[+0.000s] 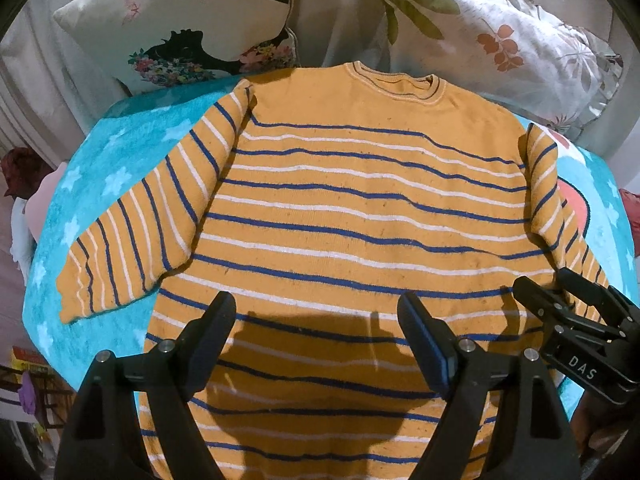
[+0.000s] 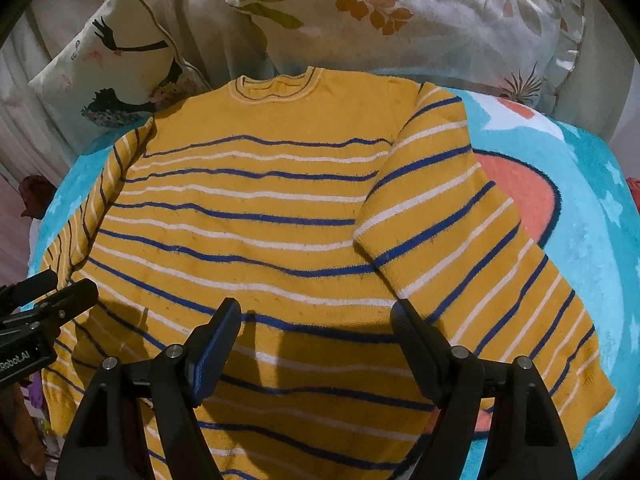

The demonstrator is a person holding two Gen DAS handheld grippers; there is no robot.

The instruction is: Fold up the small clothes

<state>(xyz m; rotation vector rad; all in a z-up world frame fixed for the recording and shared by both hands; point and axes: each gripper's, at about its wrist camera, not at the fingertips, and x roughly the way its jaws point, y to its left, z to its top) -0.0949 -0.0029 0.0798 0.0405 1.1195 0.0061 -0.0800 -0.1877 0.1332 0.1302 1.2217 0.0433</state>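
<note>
While the striped sweater (image 1: 360,208) lies flat on the blue blanket (image 1: 100,160), both sleeves out, left gripper (image 1: 316,312) and right gripper (image 2: 316,316) hover above its hem, jaws spread. Best pinch a sleeve cuff cleanly and fold inward.

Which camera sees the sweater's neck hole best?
The right wrist view: the collar sits near the middle, its whole ring showing on the yellow striped sweater. The left wrist view shows the collar too, but turned more sideways and flatter.
</note>
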